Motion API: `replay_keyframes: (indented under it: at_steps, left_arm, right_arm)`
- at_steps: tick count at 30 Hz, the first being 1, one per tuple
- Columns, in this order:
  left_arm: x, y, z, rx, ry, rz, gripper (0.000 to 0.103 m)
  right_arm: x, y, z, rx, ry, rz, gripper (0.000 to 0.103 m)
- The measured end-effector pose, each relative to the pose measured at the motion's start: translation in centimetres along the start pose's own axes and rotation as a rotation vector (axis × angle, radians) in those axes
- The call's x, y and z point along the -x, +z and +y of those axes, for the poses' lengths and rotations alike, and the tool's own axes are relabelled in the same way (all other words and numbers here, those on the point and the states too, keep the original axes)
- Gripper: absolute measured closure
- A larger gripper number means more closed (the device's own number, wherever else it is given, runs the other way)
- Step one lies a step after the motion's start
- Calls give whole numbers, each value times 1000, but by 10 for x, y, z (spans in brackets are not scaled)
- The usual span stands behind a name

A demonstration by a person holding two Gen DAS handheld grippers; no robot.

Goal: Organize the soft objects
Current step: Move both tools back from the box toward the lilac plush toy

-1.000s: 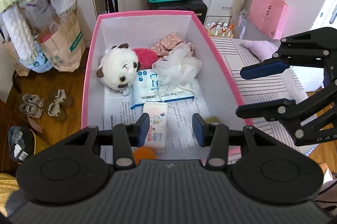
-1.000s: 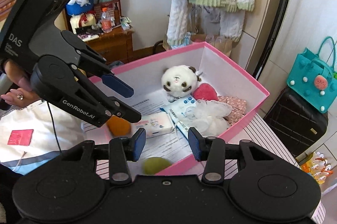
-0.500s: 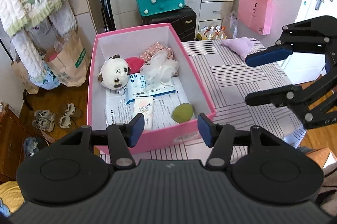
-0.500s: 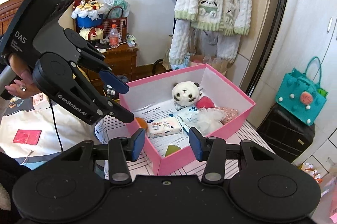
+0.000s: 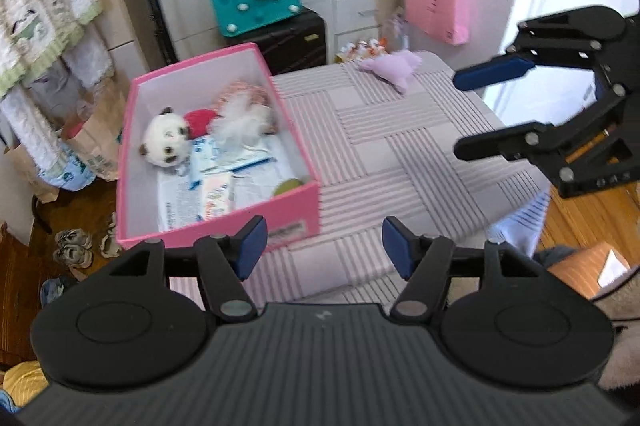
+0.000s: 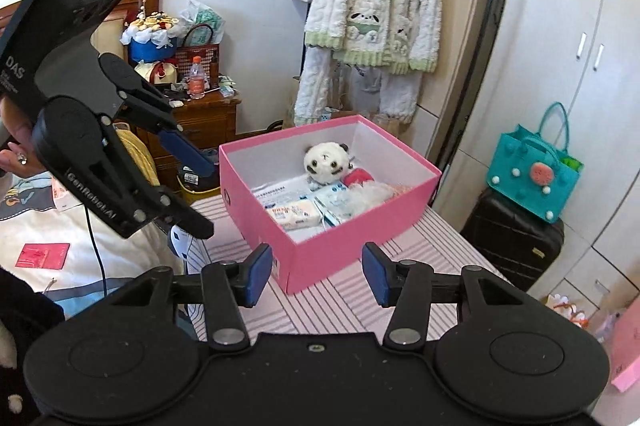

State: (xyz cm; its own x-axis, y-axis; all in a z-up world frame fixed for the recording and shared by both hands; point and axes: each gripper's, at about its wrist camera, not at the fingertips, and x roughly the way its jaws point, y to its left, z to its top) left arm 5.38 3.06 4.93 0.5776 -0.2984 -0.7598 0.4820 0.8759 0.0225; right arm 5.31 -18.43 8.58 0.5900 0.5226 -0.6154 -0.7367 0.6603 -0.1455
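The box (image 5: 294, 203) sits on the left part of the table (image 5: 400, 145). In the box, the panda toy (image 5: 166, 141) lies toward the far left, at ten o'clock from the tissue pack (image 5: 216, 195); the ball (image 5: 290, 185) lies in the near right corner, at three o'clock from that pack. A cloth toy (image 5: 390, 69) lies on the table's far edge, at one o'clock from the box. A suitcase (image 5: 292, 39) stands behind the box, with a handbag (image 5: 254, 3) on top.
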Motion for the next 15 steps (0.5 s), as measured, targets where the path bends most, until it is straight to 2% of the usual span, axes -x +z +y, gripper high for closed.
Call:
replay_keyframes:
  at_steps: [9,15]
  left_arm:
    - [-13,-10,-37,-69,-64,38,37]
    - [-34,-6,-46,-60,-117,45,34]
  right_arm:
    - [21,-39,-9,-72,-14,12,45]
    - [23,-67,-28,-182,-30,26,41]
